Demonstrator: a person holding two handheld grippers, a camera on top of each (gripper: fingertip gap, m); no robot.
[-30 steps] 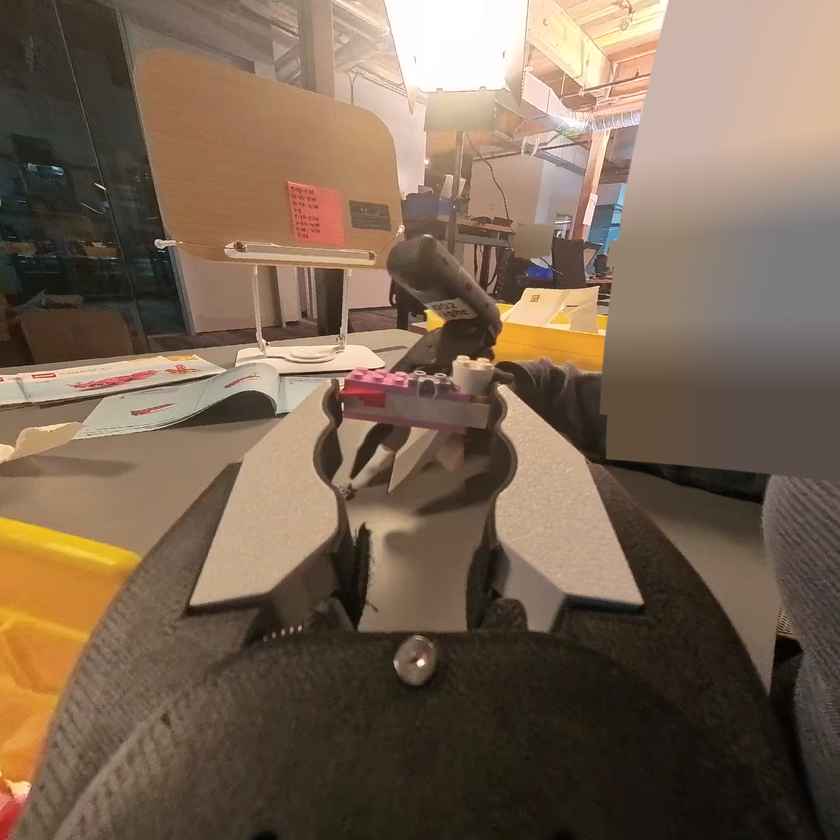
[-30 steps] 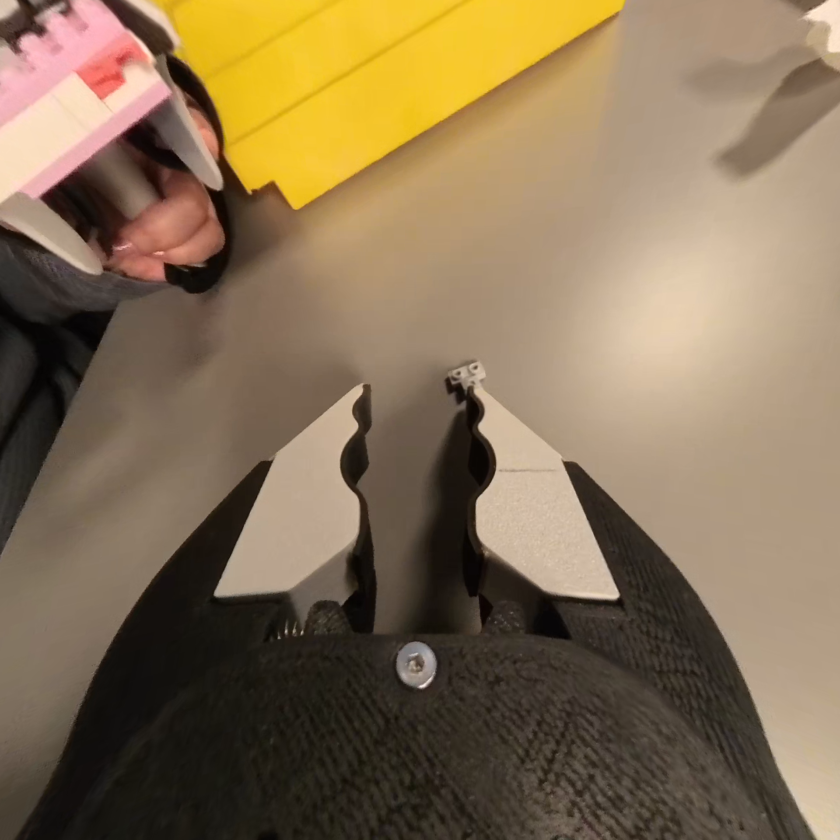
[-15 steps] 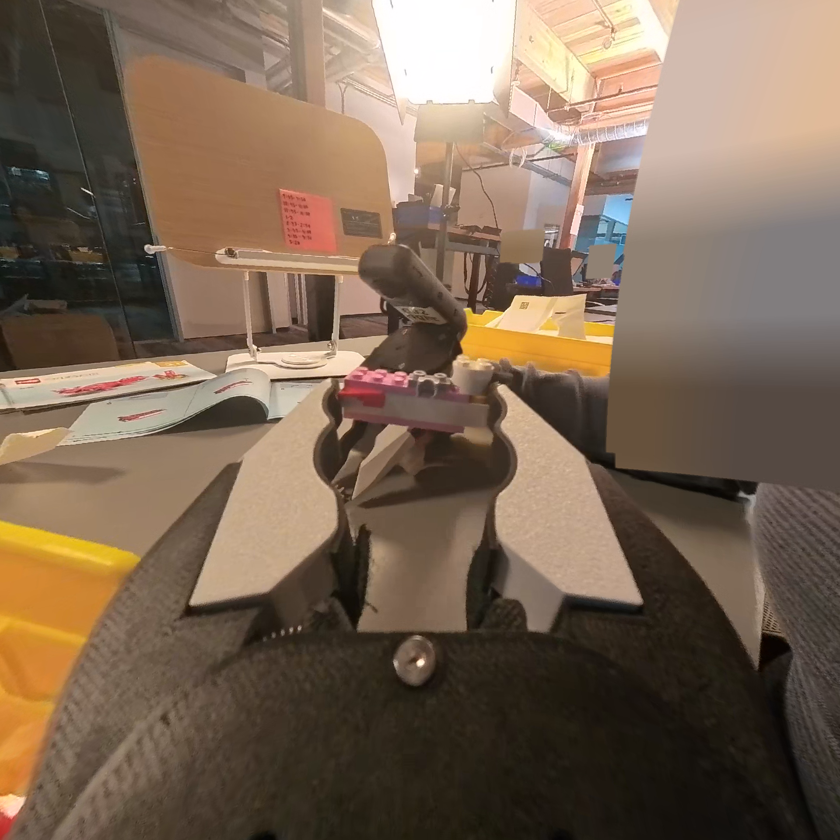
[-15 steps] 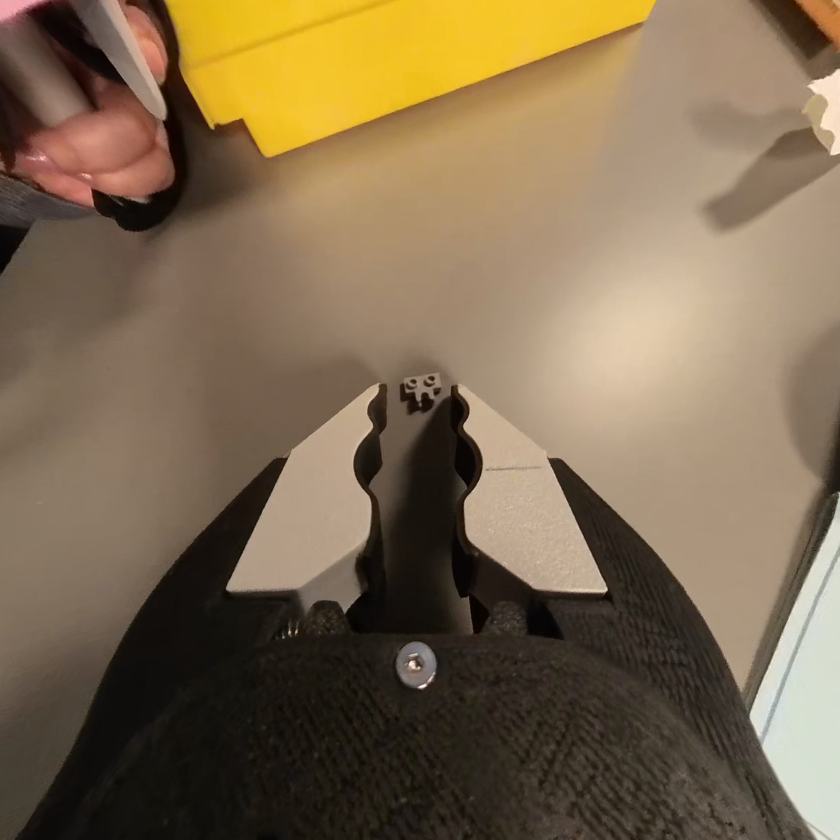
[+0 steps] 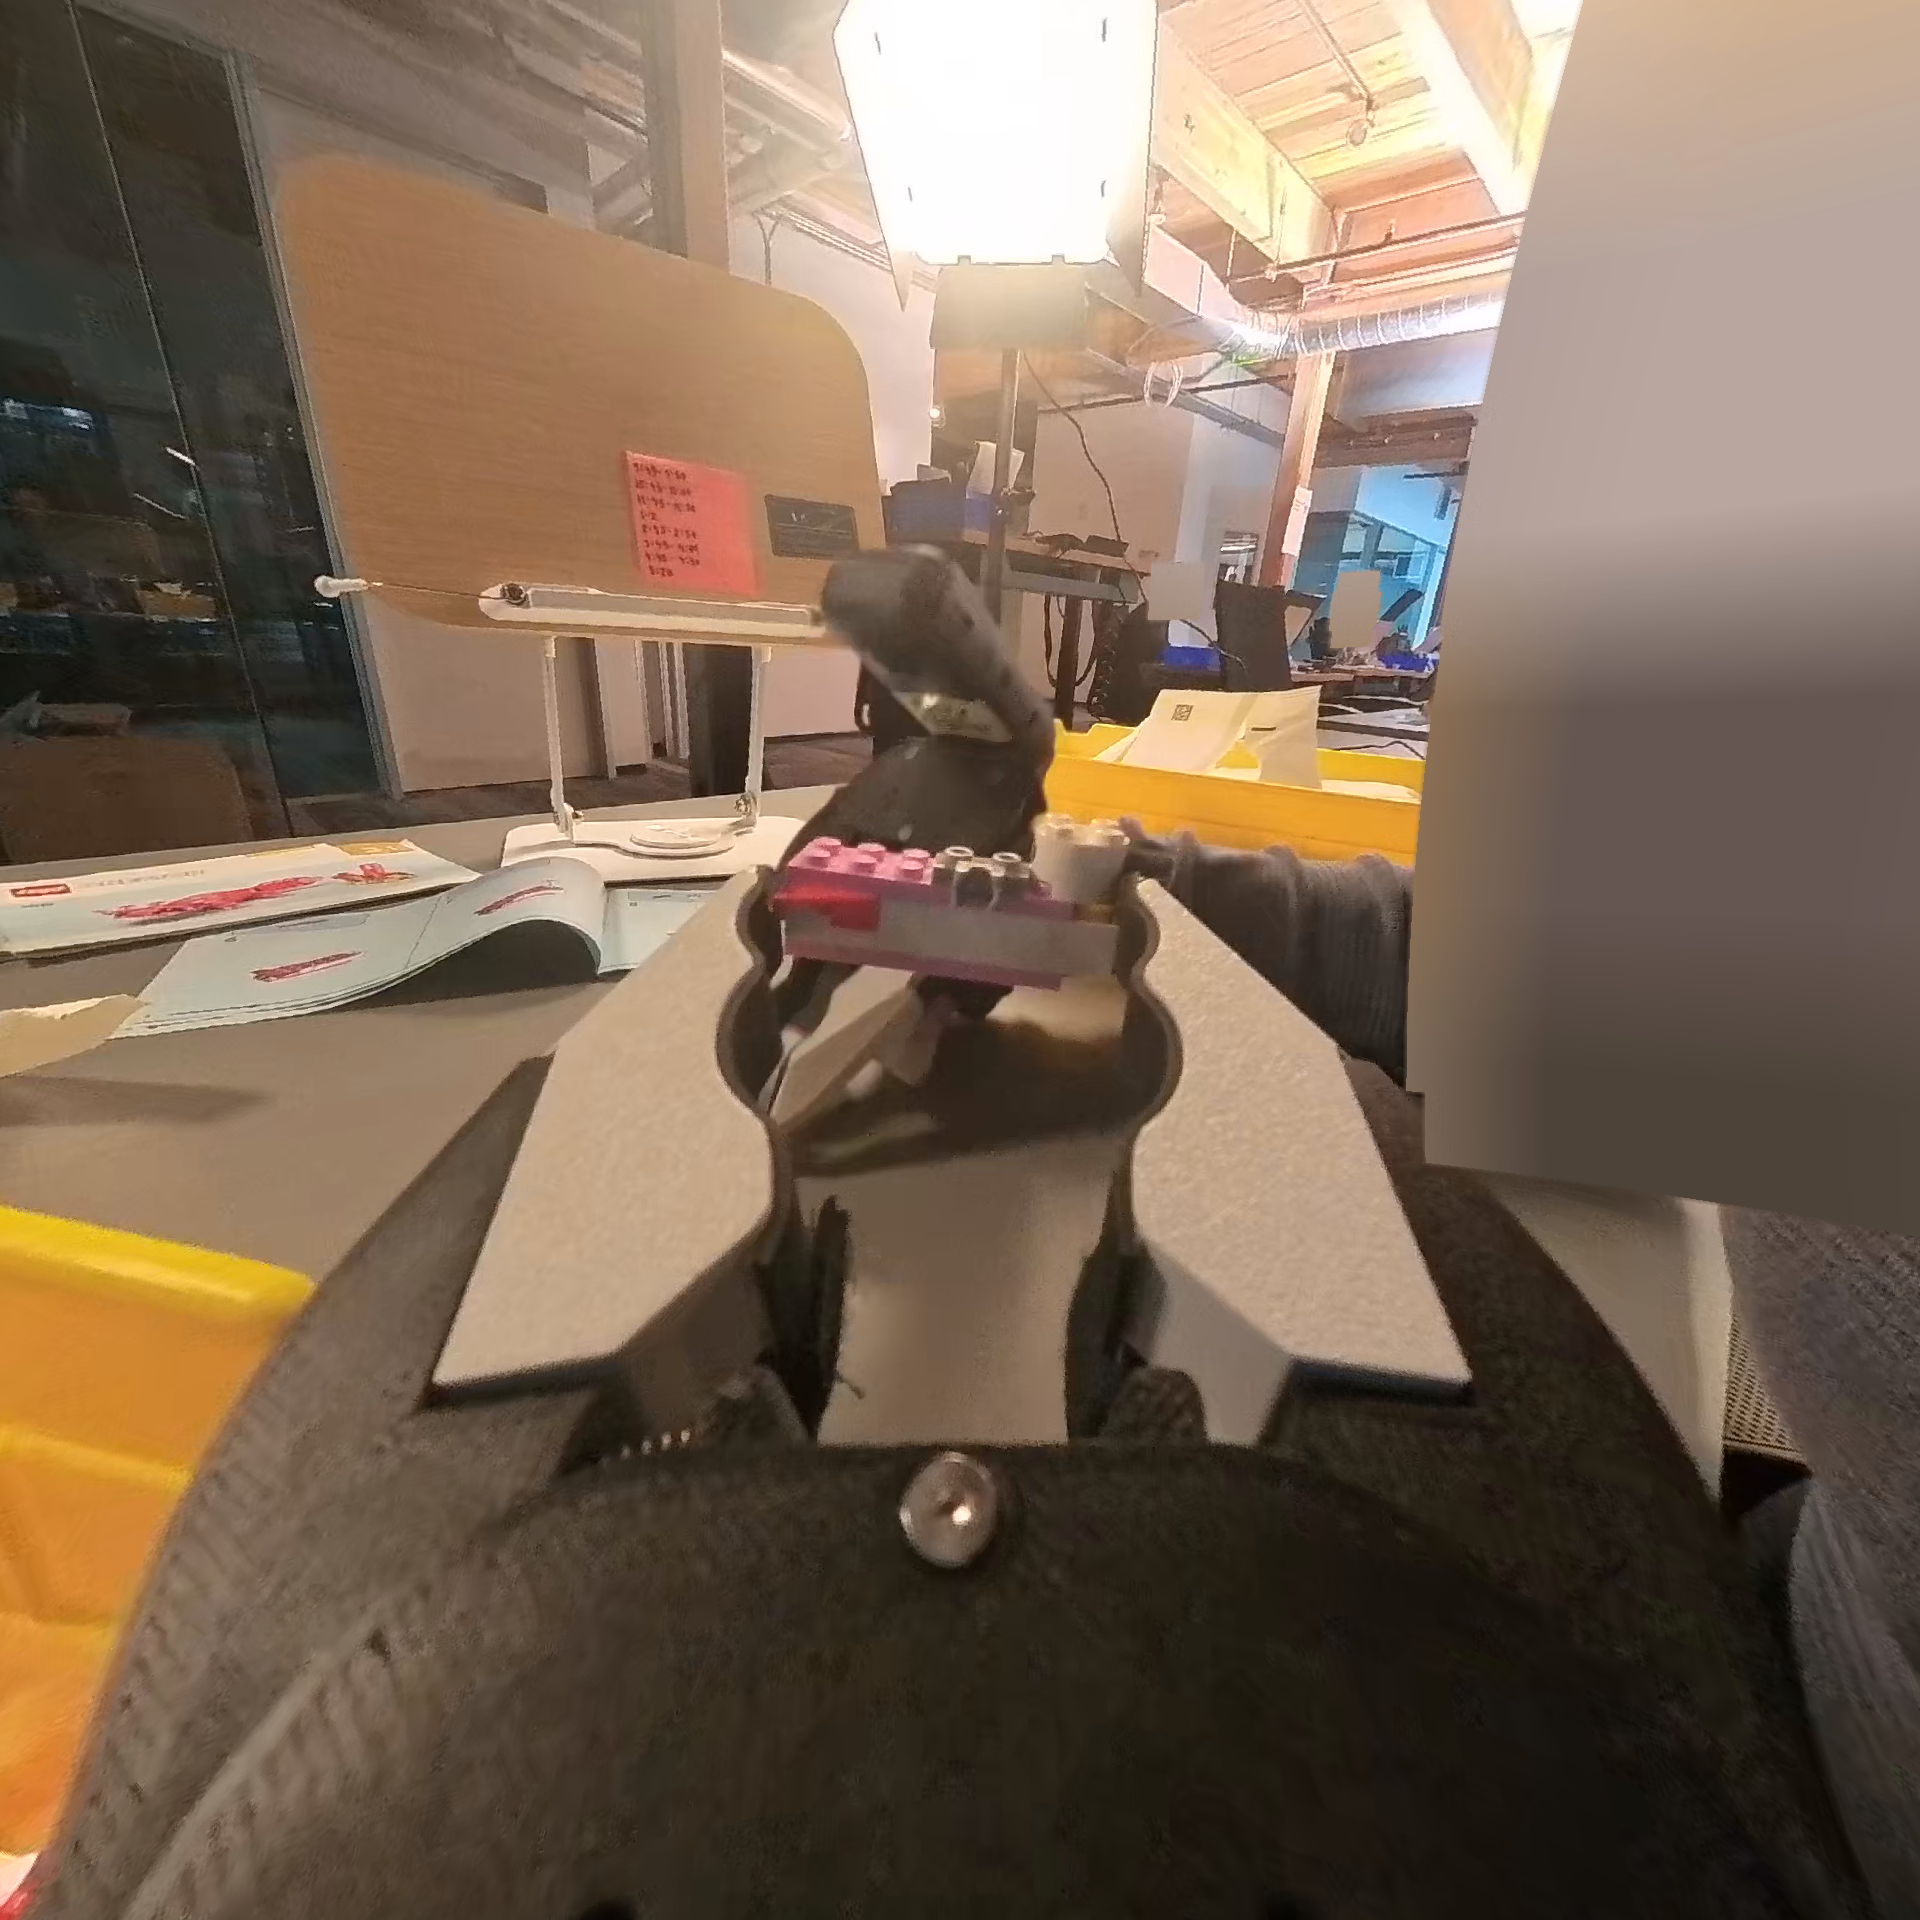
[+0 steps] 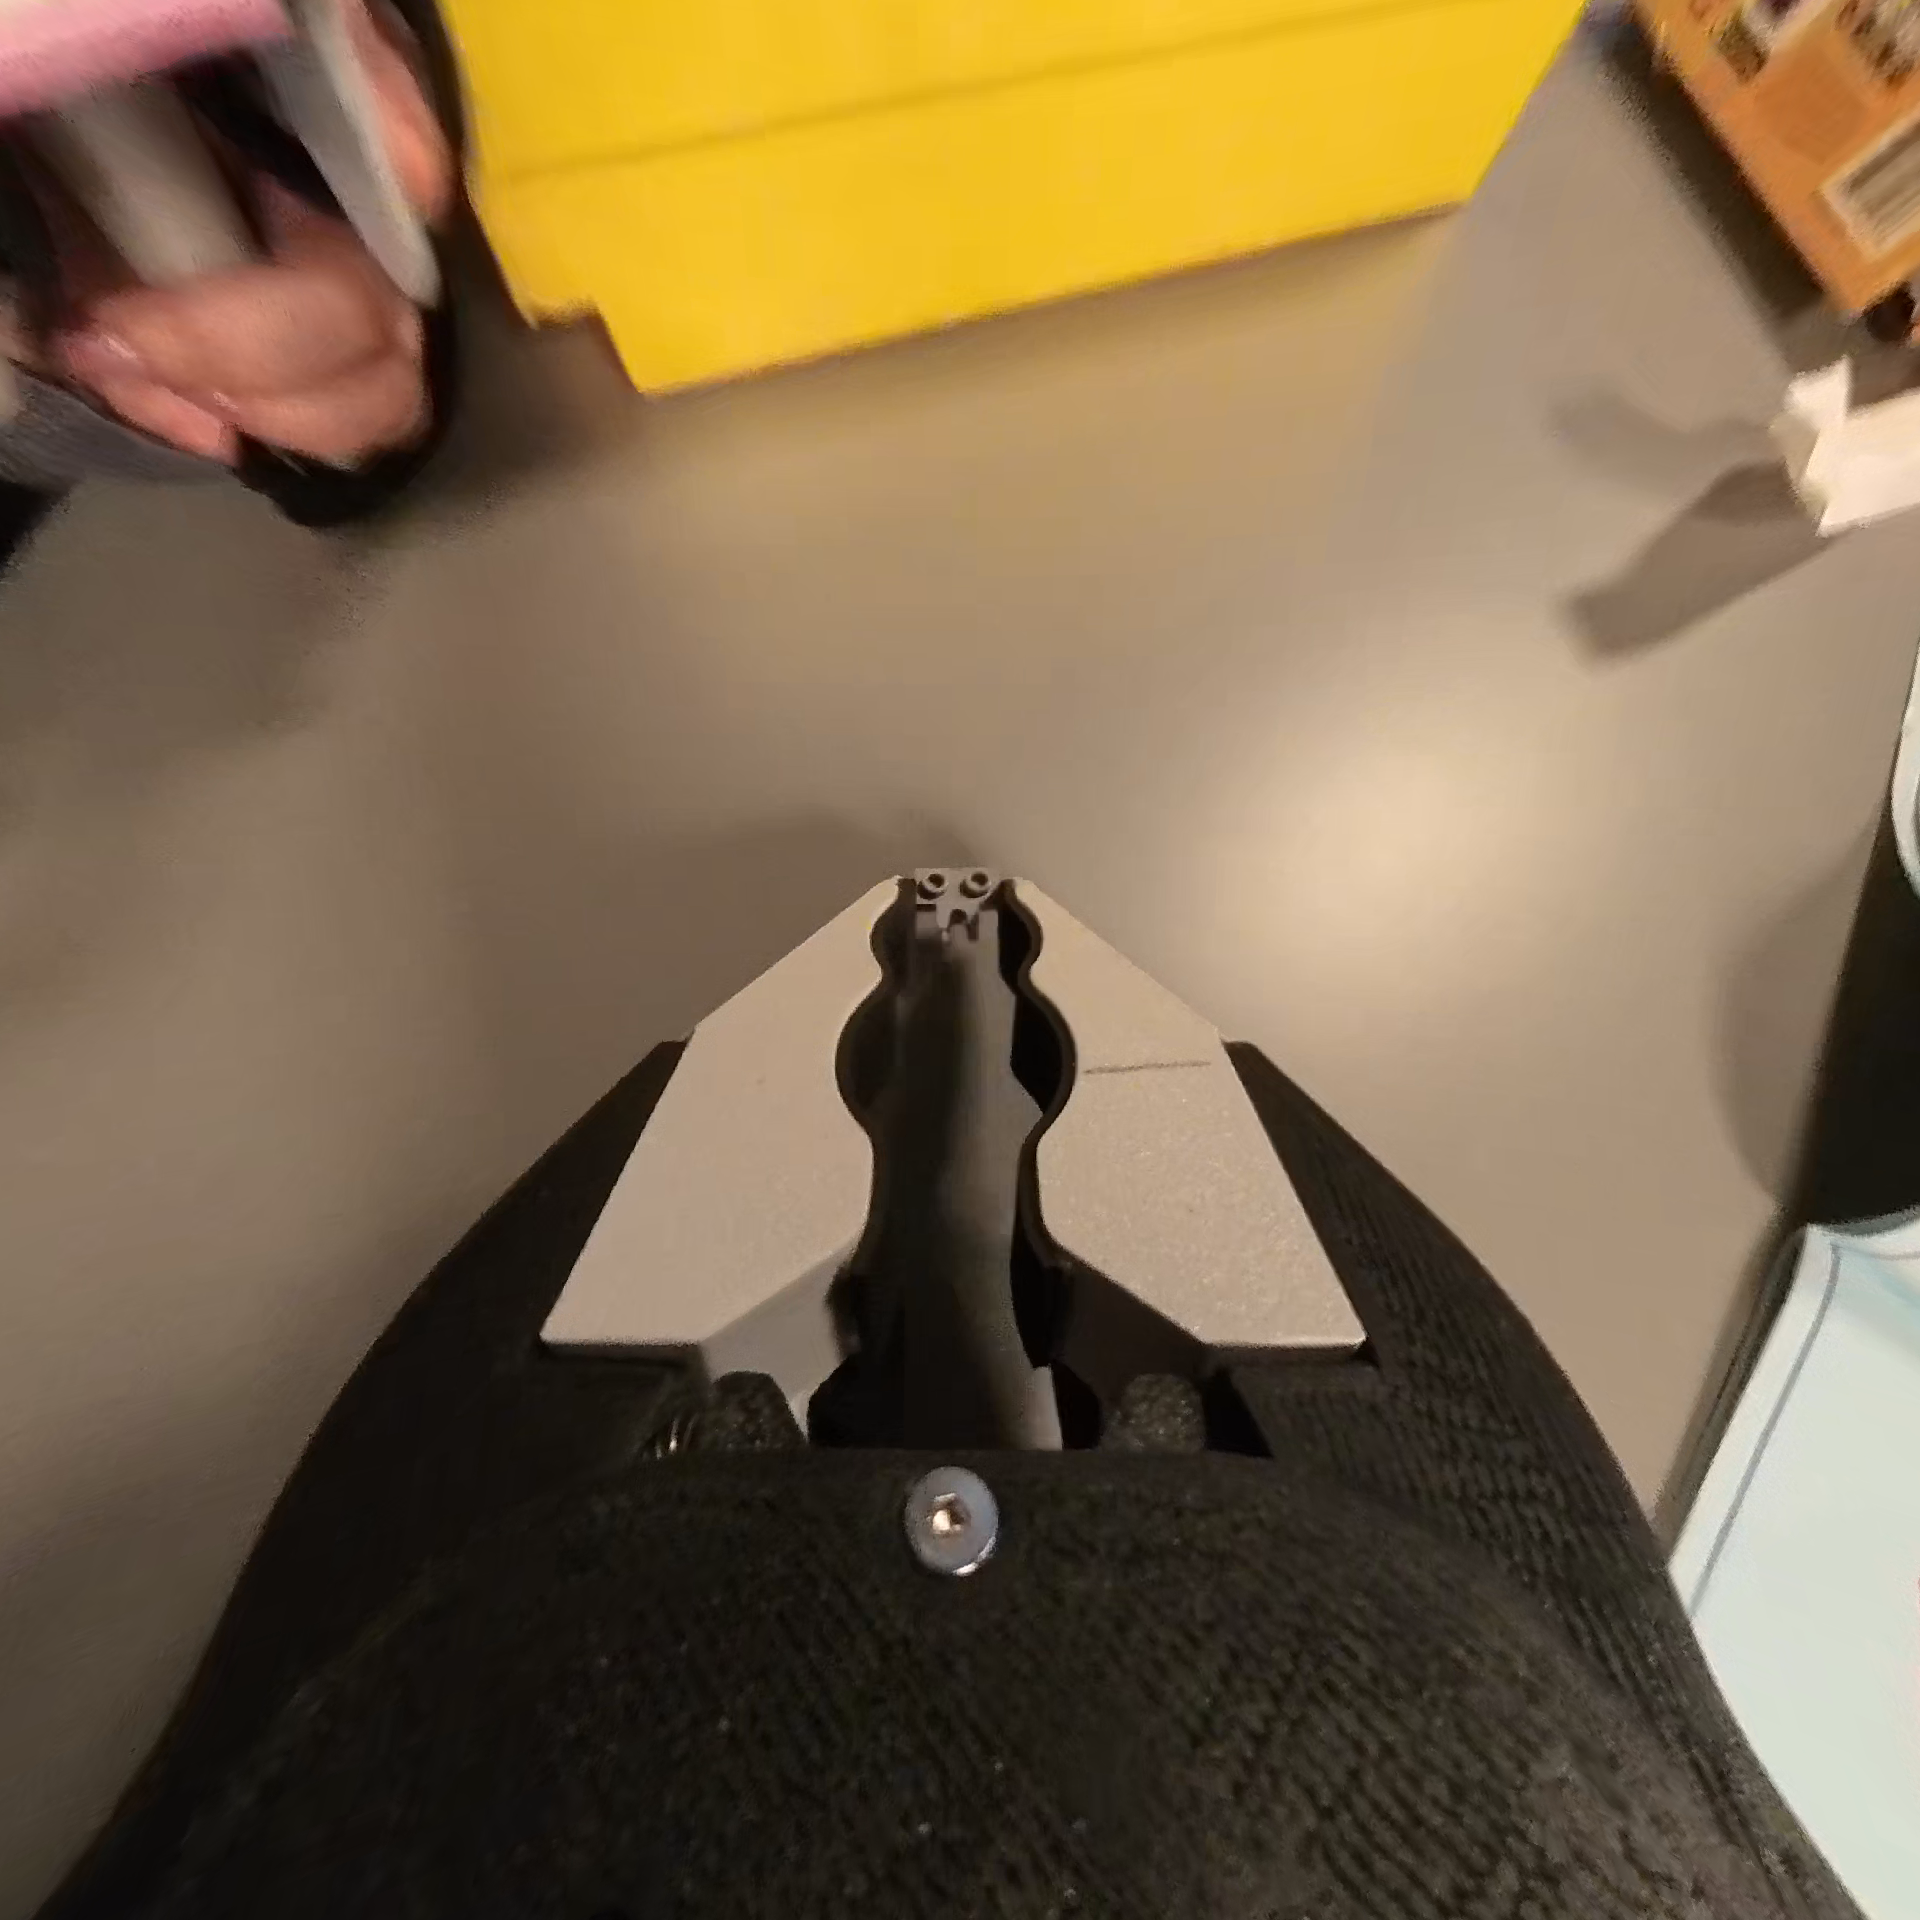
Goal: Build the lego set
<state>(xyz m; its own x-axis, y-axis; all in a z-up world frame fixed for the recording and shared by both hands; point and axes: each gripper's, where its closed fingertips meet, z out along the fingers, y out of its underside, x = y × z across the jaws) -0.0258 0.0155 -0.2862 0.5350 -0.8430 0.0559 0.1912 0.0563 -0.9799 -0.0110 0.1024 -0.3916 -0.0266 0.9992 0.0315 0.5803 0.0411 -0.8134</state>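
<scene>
Two hand-held grippers over a grey table (image 6: 727, 675), each clamped on toy bricks.

Nearest, the left gripper (image 5: 940, 925) pinches a pink, white and grey brick assembly (image 5: 935, 914) between its fingertips, raised above the table. Beyond it the right gripper (image 6: 956, 894), tilted down at the tabletop, has narrowed onto a tiny grey two-stud piece (image 6: 956, 891). Farther back lie an open instruction booklet (image 5: 395, 935), yellow bins (image 6: 987, 156) and a wooden book stand (image 5: 571, 416).
</scene>
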